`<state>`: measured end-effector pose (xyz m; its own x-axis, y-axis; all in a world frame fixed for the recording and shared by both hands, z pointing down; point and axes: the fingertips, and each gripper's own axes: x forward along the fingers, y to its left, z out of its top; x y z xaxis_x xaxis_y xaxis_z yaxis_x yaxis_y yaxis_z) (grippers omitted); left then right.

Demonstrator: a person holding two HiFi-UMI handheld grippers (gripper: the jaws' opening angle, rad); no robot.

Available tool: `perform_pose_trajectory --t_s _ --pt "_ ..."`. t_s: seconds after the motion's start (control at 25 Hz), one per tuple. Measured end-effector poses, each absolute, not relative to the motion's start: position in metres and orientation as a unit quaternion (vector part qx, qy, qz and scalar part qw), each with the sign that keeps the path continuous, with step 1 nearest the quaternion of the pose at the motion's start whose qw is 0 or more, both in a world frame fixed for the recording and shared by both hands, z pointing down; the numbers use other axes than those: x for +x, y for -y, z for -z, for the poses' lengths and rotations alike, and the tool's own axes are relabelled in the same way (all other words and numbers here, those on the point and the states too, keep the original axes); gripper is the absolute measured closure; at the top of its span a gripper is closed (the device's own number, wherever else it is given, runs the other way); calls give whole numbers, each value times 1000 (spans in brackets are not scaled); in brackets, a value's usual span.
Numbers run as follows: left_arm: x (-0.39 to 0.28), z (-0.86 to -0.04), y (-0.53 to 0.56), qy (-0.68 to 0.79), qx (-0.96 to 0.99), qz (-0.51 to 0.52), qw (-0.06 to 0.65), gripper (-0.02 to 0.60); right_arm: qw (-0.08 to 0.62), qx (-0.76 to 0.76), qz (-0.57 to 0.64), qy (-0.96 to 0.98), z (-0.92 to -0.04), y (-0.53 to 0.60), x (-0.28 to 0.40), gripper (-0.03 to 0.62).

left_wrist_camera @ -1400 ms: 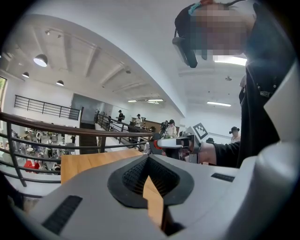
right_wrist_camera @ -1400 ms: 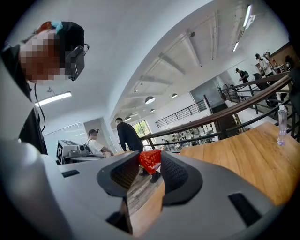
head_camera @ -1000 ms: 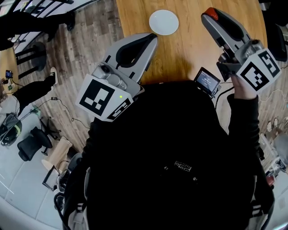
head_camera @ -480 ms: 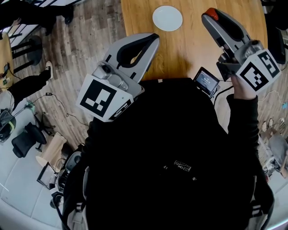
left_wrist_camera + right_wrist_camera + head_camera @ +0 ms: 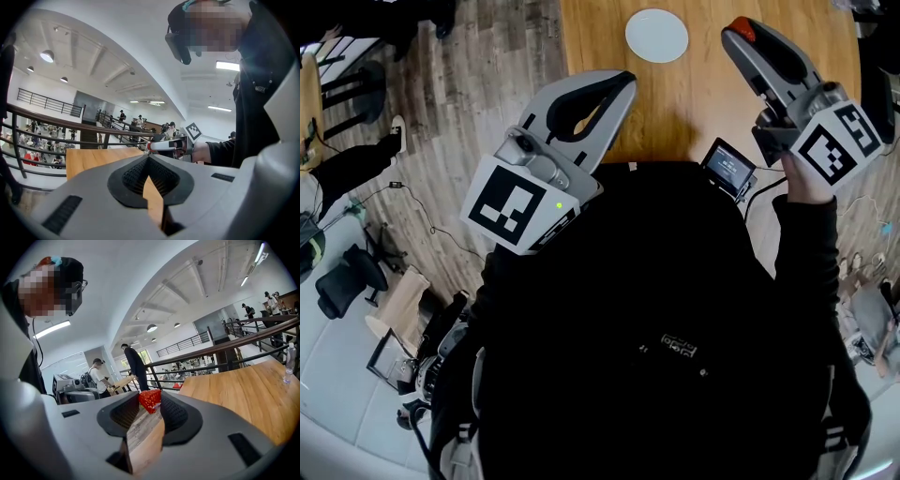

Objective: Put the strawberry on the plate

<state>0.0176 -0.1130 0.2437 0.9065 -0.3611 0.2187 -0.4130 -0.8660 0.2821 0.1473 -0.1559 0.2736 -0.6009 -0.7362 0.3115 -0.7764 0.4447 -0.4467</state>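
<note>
Strawberry (image 5: 150, 401), soft and bruisable, sits pinched in the right tool (image 5: 742, 37), right of the plate (image 5: 656, 36); a light mid-body grip suits. Left tool (image 5: 622, 82) is closed, empty.

I see a brown wooden table (image 5: 703, 103). A round white plate (image 5: 656, 36) lies flat on it, well back from the table's near edge. A small clear bottle (image 5: 290, 364) stands on it too.

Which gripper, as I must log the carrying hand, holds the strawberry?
The right gripper: its jaws are shut on the red strawberry, while the left gripper is shut with nothing between its jaws.
</note>
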Motion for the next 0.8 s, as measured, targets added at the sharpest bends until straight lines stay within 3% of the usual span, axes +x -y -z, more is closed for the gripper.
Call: perform_pose_trajectory --t_s 0.44,0.8 --pt "25 -254 93 209 957 -90 176 581 50 424 -283 859 -293 159 145 442" --pt "-19 -270 129 221 951 -91 198 581 73 409 -300 859 -326 207 102 442"
